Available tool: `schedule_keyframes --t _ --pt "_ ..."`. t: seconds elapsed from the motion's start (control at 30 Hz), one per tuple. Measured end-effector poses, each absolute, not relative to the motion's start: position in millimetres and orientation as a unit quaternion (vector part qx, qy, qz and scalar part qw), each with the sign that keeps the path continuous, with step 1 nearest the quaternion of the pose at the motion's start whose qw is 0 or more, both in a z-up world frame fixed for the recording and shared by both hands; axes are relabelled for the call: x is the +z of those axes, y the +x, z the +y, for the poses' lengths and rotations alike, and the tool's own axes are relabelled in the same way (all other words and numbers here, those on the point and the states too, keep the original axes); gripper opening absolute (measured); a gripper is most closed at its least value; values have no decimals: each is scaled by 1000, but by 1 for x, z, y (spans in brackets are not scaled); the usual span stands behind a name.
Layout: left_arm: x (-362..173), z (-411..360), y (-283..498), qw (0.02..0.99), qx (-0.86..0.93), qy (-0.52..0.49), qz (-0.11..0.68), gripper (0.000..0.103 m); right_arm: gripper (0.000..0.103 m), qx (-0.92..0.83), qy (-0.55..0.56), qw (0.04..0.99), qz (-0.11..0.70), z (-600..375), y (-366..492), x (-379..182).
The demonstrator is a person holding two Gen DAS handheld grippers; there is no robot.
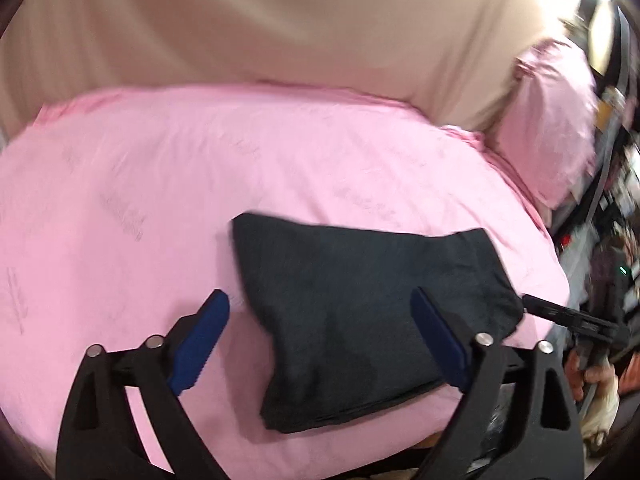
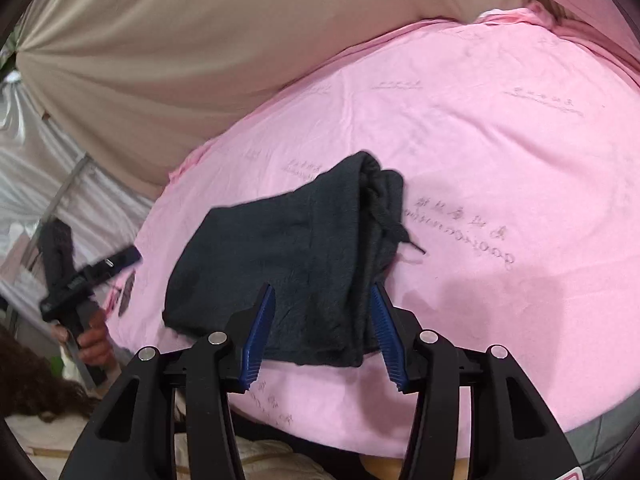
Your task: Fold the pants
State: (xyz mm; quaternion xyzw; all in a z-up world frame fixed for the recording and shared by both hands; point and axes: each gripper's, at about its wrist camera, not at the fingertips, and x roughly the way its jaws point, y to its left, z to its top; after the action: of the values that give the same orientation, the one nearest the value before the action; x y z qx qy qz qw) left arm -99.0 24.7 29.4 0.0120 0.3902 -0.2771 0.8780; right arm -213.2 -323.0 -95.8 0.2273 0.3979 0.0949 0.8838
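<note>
The dark pants (image 1: 360,312) lie folded into a compact bundle on the pink sheet (image 1: 160,184). In the right wrist view the pants (image 2: 288,256) show their waistband and drawstring (image 2: 400,228) at the right edge. My left gripper (image 1: 320,304) is open and empty, its blue pads either side of the bundle's near left part, above it. My right gripper (image 2: 322,296) is open and empty just above the bundle's near edge. The right gripper also shows in the left wrist view (image 1: 532,304) at the bundle's right corner. The left gripper shows in the right wrist view (image 2: 128,258).
A beige curtain (image 1: 280,20) hangs behind the bed. A pink pillow (image 1: 552,128) stands at the right end. Cluttered dark shelving (image 1: 616,200) is to the right. The bed's front edge (image 2: 360,448) is close below the grippers.
</note>
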Motion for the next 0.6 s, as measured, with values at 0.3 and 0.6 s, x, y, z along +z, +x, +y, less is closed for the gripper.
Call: schedule_keyframes --t 0.3,0.6 --pt "8 -115 -163 822 -413 211 332 93 11 114 206 906 353 -318 -209 -66" --pt "-36 -161 -139 752 -461 202 426 33 16 126 242 890 366 -341 -207 -86"
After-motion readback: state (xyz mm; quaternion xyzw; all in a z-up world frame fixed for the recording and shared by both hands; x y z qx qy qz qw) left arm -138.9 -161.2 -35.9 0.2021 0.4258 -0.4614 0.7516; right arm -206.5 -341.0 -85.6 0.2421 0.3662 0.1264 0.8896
